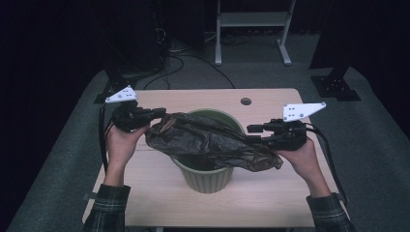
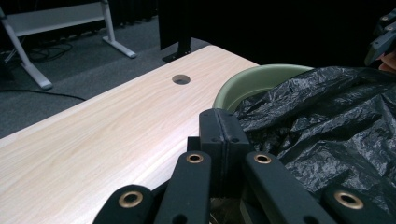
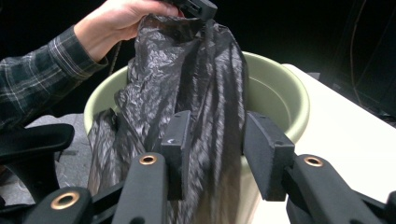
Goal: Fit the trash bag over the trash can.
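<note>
Spanning the green bin (image 1: pixel 205 176) from rim to rim, with one end off its left side and the other off its right, hangs a black plastic bag (image 1: pixel 208 140), slack and crumpled above the opening. Judged from the wrinkles and the sag: very light, thin, wholly limp, a little slick, easy to tear if pulled hard against a rim. Best taken at a gathered edge or hem, not at the loose middle, with two well-separated holds so the mouth can be spread over the bin's rim.

Left of the bin, left gripper (image 1: pixel 145 115) pressed fully together, a bunched end of the bag (image 2: pixel 327 126) pinched between the pads just beside the rim (image 2: pixel 243 84).

Right of the bin, right gripper (image 1: pixel 256 131) partly parted. In the right gripper view the film (image 3: pixel 205 102) runs straight down between the fingers (image 3: pixel 177 140), brushing the pad nearer the sleeve and standing clear of the other (image 3: pixel 264 149), so loose there rather than clamped. Needs the jaws brought together on the film before any pull away from the bin (image 3: pixel 280 93).
</note>
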Tool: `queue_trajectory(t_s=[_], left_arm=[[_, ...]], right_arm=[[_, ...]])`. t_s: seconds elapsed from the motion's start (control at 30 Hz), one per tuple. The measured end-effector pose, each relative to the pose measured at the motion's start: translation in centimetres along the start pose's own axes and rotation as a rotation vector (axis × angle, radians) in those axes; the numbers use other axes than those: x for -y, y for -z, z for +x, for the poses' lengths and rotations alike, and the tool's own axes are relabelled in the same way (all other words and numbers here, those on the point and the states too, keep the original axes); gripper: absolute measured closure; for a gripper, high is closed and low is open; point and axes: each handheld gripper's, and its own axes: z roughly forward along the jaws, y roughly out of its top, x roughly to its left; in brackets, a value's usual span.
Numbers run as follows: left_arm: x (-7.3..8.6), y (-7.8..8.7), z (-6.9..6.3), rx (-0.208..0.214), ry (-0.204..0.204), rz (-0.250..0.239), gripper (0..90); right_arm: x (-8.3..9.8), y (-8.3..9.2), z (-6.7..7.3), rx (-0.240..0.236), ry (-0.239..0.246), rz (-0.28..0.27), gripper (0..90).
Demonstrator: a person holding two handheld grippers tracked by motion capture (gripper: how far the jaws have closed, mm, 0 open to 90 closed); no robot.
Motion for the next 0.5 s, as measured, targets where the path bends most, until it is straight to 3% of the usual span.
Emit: queue_trajectory(t_s=[0.17,0.33,0.5], left_arm=[[0.0,0.1,-0.1,0.004,-0.003,-0.002,90.0],[0.0,-0.1,0.0,0.006,-0.004,-0.008,90.0],[-0.3,-0.5,0.3,0.005,-0.015,-0.016,90.0]], right_arm=[[0.0,-0.7,0.0,0.001,-0.003,0.009,61.4],[0.1,-1.1,-0.4,0.042,0.005,0.039,86.6],[0.0,-1.3,-1.6,0.087,-0.013,0.032,89.8]])
